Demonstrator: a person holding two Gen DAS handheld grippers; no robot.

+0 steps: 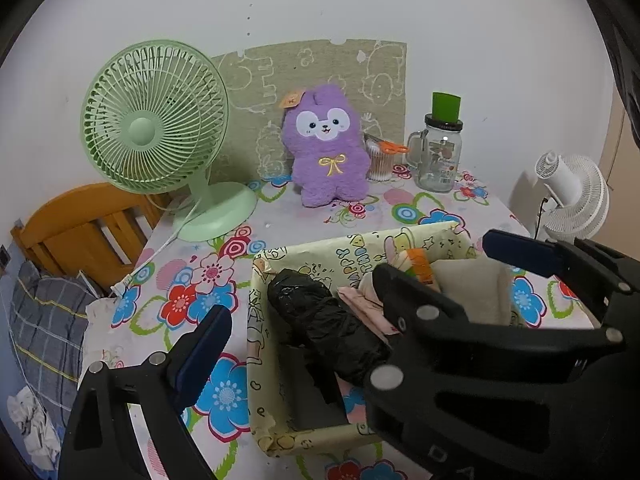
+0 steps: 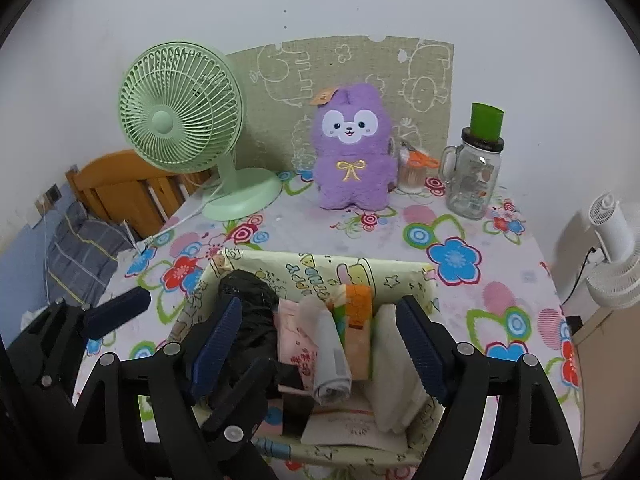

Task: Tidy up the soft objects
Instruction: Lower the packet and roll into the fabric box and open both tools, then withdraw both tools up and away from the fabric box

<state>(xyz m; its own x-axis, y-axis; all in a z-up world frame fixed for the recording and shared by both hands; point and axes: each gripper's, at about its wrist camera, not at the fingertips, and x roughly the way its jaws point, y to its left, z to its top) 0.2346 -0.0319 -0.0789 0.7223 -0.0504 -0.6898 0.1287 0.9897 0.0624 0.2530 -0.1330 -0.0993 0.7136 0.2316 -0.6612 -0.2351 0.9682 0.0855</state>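
Observation:
A box wrapped in yellow cartoon paper (image 1: 360,252) (image 2: 304,268) sits on the flowered tablecloth. In it lie a black bundle (image 1: 320,320) (image 2: 252,296), a pink printed cloth (image 2: 296,344), a grey rolled cloth (image 2: 332,364), an orange and green piece (image 2: 358,312) and a cream folded cloth (image 2: 396,384). My right gripper (image 2: 320,320) is open, its pads standing either side of the rolled cloths and gripping nothing. My left gripper (image 1: 304,312) is open over the box's left end, straddling the black bundle. A purple plush (image 1: 326,148) (image 2: 352,156) sits upright at the back.
A green desk fan (image 1: 156,128) stands back left, its cord trailing off the table. A glass jar mug (image 2: 474,176) with a green cup on top and a swab pot with orange scissors (image 2: 416,172) stand back right. A wooden chair (image 1: 80,232) is left, a white fan (image 2: 616,248) right.

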